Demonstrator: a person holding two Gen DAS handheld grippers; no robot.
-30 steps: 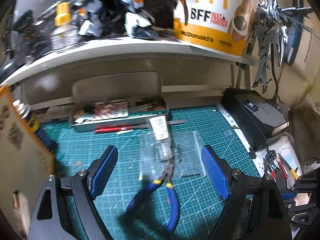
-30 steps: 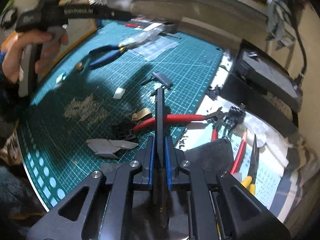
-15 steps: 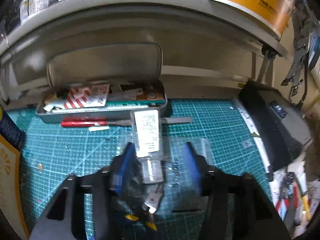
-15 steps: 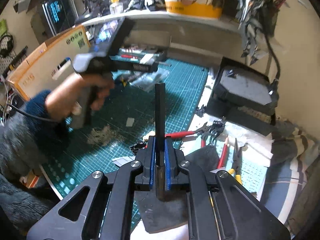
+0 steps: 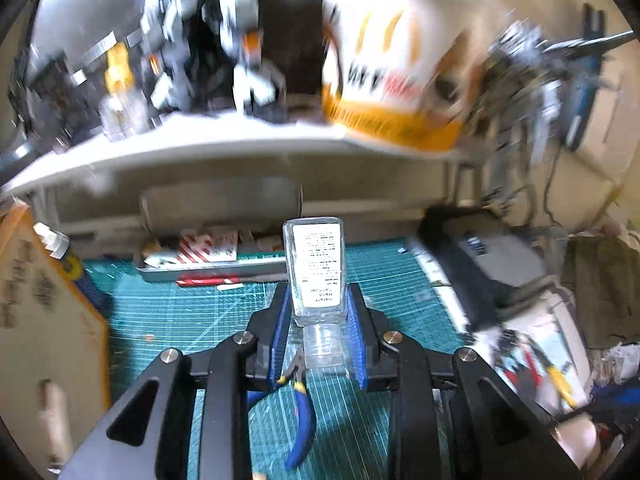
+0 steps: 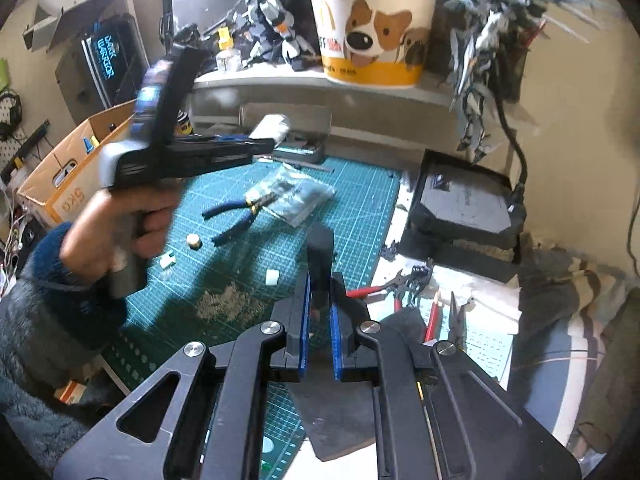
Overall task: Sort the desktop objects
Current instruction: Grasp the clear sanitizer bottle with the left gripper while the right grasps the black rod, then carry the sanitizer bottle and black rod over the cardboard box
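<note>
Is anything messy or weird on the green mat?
Yes. A patch of pale dust or shavings lies spilled on the green cutting mat, with small white scraps scattered nearby. The blue-handled pliers lie splayed open.

Colours on the desk

A teal, white-gridded cutting mat (image 6: 360,196), blue-handled pliers (image 6: 236,216) and a white-and-yellow bucket (image 6: 372,28) with a brown-and-white dog print are seen.

Motion blur smears the yellow-and-white paper bucket (image 5: 394,76) and grey model robot figures (image 5: 224,40) on the shelf above the left gripper (image 5: 318,332). Its black frame hides part of the blue-handled pliers (image 5: 300,420). The bottom edge crops both grippers' bodies.
</note>
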